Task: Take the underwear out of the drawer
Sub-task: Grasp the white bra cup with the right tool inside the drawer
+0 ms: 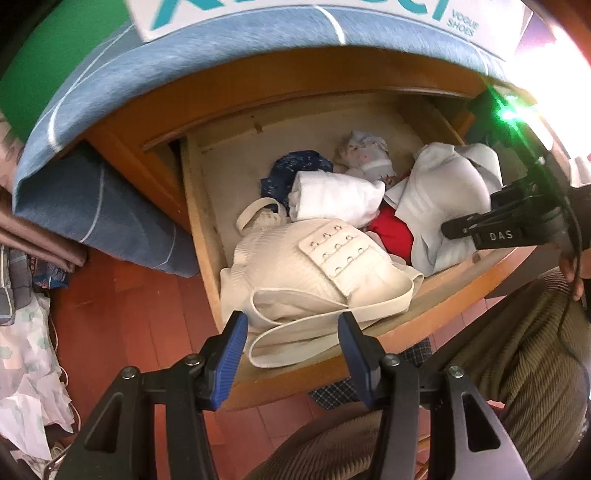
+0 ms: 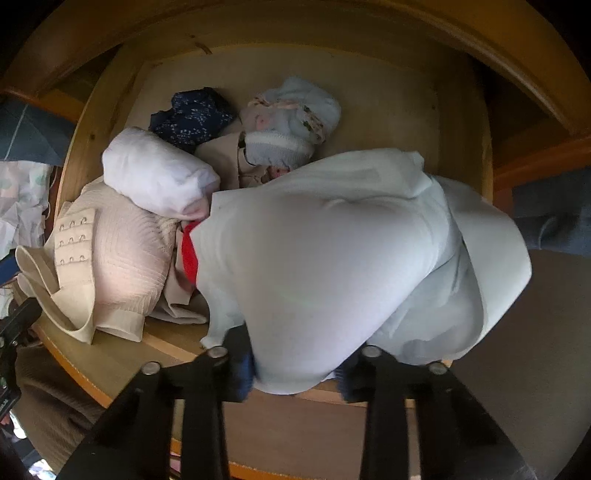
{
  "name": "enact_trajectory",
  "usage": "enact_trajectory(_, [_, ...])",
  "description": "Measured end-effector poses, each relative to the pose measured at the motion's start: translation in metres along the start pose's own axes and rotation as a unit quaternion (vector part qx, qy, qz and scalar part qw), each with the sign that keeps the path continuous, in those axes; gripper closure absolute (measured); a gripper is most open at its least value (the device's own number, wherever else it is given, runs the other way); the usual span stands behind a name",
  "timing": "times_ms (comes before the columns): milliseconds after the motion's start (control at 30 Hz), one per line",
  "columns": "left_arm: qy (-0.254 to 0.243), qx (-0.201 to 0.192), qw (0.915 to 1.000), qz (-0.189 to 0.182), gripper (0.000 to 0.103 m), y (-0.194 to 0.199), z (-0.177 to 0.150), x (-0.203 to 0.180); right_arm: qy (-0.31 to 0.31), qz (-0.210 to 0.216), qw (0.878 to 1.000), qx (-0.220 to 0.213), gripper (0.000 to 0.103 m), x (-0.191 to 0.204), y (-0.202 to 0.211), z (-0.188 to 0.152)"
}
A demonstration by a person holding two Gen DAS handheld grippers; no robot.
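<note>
The left wrist view looks down into an open wooden drawer (image 1: pixel 207 206) full of underwear. The left gripper (image 1: pixel 291 332), with black arms and blue ribbed pads, hangs over the front edge of the drawer. Its jaws stand apart and nothing is between the pads. Just past them lies a cream ribbed bra (image 1: pixel 306 266) with a strip of little metal hooks on top, and its cream straps loop out over the drawer front. Behind it sits a rolled white cloth (image 1: pixel 332 199), a dark blue cloth with tiny white dots (image 1: pixel 291 166), a small red piece (image 1: pixel 395 232) and a pale bundle with little flowers (image 1: pixel 365 155). On the right a big pale blue-white garment (image 1: pixel 443 195) is bunched up, and the black right gripper (image 1: pixel 461 229) reaches into it; the letters "DAS" are on its side. Above the drawer lies a blue padded cover (image 1: pixel 147 74) with a white box (image 1: pixel 295 14) on it that reads "VOGUE SHOES" under big teal letters that are cut off. Olive ribbed trousers (image 1: pixel 517 350) show at the lower right.

The right wrist view looks straight down into the same drawer (image 2: pixel 92 122). The right gripper (image 2: pixel 295 373) is clamped on the lower edge of the pale blue-white garment (image 2: pixel 332 258), which fills the middle of the picture, still over the drawer. Its pads are mostly hidden by the cloth. The cream bra (image 2: pixel 122 266), white roll (image 2: pixel 159 173), dotted blue cloth (image 2: pixel 192 114), red piece (image 2: pixel 190 254) and flowered bundle (image 2: pixel 291 118) lie to the left and behind
</note>
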State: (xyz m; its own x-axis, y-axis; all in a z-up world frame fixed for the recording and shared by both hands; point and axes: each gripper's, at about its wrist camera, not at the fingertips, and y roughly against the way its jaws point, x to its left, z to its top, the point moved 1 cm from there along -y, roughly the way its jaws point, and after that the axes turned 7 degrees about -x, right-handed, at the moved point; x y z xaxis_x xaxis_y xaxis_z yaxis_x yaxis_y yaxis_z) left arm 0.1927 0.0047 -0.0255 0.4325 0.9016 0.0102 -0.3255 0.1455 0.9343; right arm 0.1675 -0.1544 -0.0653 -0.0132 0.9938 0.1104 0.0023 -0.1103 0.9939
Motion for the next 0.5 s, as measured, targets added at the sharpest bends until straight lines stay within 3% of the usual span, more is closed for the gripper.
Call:
enact_trajectory(167, [-0.008, 0.008, 0.9999, 0.004, 0.05, -0.009, 0.007, -0.005, 0.013, -0.013, 1.0, -0.023, 0.083, 0.006, 0.014, -0.006])
enact_trajectory(500, [-0.007, 0.015, 0.9999, -0.005, 0.048, -0.018, 0.013, -0.008, 0.002, 0.007, 0.998, -0.062, 0.085, -0.01, 0.042, -0.038])
